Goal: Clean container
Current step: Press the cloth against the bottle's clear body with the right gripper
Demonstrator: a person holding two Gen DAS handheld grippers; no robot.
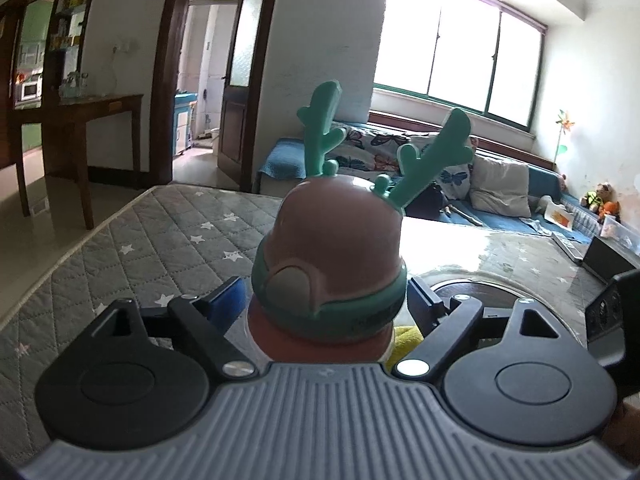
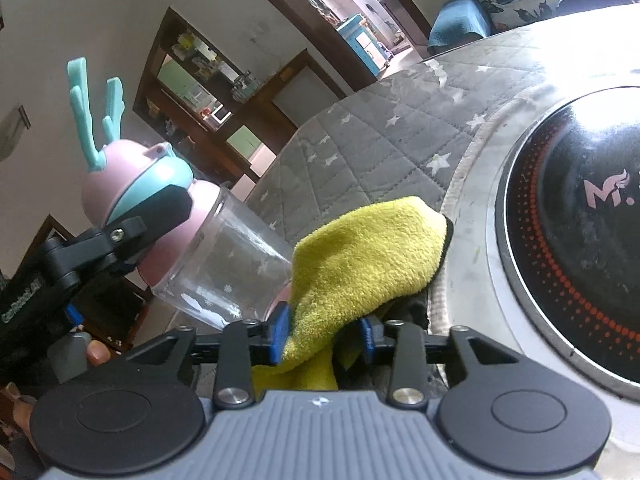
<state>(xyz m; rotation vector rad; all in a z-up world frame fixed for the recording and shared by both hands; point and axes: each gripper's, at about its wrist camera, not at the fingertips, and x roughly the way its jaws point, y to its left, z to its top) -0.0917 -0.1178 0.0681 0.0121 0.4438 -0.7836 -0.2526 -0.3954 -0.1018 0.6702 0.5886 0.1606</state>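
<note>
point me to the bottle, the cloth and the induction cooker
bottle [image 2: 224,264]: right wrist view, on its clear body below the pink lid.
yellow cloth [image 2: 360,248]: right wrist view, on the middle of its fuzzy top.
induction cooker [image 2: 580,240]: right wrist view, on its black glass face.

The left gripper [image 1: 326,300] is clamped at the lid of the bottle [image 2: 224,256], which is held tilted toward ten o'clock. The right gripper [image 2: 324,336] is closed on the yellow cloth [image 2: 360,256], pressed against the bottle's base at twelve o'clock.

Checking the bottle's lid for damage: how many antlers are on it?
2. Both stand on the bottle lid's pink dome: the left antler and the right antler, each fully visible.
</note>
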